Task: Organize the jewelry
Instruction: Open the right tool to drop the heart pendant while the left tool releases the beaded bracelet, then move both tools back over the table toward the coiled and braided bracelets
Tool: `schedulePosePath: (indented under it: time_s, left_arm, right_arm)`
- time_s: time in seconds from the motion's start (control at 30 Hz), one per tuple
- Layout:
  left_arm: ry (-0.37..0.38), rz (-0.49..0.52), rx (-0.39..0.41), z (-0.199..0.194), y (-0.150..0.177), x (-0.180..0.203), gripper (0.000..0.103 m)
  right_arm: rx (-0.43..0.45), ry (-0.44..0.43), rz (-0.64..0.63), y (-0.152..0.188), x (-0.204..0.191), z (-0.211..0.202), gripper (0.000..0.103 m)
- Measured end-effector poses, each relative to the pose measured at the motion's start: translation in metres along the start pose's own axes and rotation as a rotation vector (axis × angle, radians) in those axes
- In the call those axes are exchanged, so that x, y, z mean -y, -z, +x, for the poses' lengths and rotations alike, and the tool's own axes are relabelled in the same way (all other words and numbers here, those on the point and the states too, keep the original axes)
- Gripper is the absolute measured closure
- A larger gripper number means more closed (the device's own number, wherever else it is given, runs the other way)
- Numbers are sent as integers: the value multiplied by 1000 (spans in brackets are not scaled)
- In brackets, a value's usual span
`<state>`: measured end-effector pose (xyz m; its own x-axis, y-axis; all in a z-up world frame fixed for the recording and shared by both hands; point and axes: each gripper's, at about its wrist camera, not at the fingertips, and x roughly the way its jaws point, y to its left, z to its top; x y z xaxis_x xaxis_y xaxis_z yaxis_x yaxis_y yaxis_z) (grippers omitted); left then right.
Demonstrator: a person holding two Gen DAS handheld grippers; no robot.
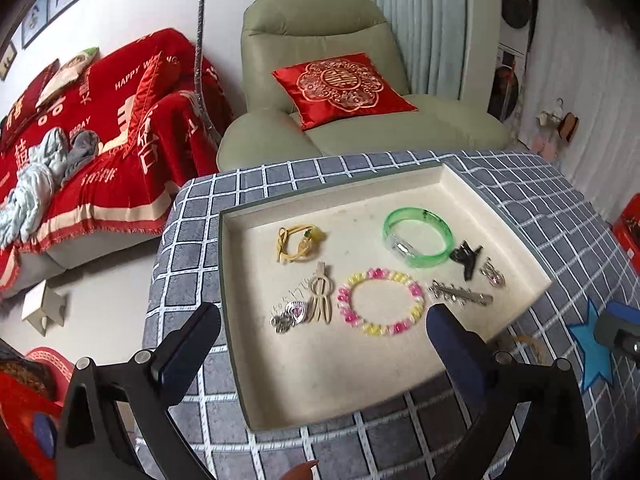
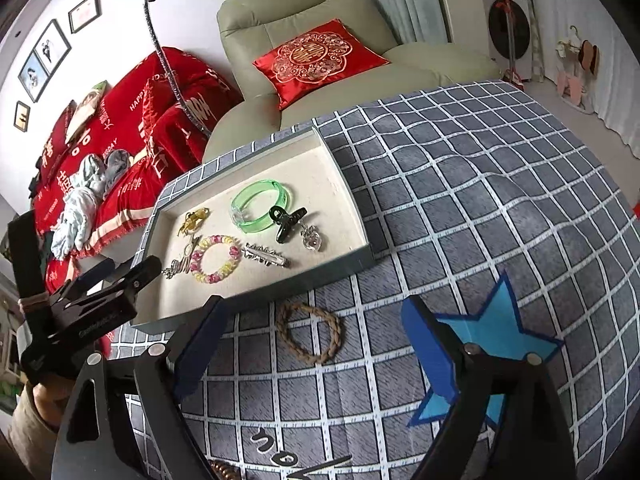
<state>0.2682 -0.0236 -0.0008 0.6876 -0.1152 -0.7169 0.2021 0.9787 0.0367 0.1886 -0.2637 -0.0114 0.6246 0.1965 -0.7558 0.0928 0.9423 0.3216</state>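
Note:
A cream-lined tray (image 1: 248,304) (image 2: 344,184) sits on the checked tablecloth. In it lie a green bangle (image 1: 418,236) (image 2: 260,204), a pink and yellow bead bracelet (image 1: 380,300) (image 2: 216,258), a black claw clip (image 1: 466,256) (image 2: 286,220), a yellow cord piece (image 1: 300,242), a silver hair clip (image 1: 460,294) (image 2: 266,258), a beige clip (image 1: 320,296) and small charms. A brown braided bracelet (image 2: 308,332) lies on the cloth just outside the tray. My left gripper (image 1: 324,328) is open over the tray's near part, empty. My right gripper (image 2: 316,320) is open and empty above the braided bracelet.
A blue paper star (image 2: 492,332) (image 1: 592,344) lies on the cloth right of the tray. A green armchair with a red cushion (image 1: 344,88) stands behind the table. A red-covered sofa (image 1: 100,140) is at the left. Brown beads (image 2: 222,470) show at the bottom edge.

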Motion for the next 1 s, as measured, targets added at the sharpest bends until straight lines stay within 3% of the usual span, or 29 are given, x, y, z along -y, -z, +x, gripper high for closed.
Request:
schedulePosePath:
  time_s: [0.2, 0.3, 0.5, 0.7, 1.0]
  left_arm:
    - [30, 36, 26, -32, 28, 9, 0]
    - [48, 35, 16, -48, 49, 13, 0]
    - [145, 25, -79, -66, 98, 20, 0]
    - [180, -17, -149, -79, 135, 30, 0]
    - [190, -75, -213, -81, 158, 41, 0]
  right_arm:
    - [43, -7, 11, 9, 3, -12, 10]
    - [-12, -11, 4, 14, 4, -12, 10]
    - [-93, 7, -55, 34, 3, -10, 10]
    - [-142, 30, -73, 60, 9, -6, 10]
    - [-154, 59, -91, 73, 10, -3, 10]
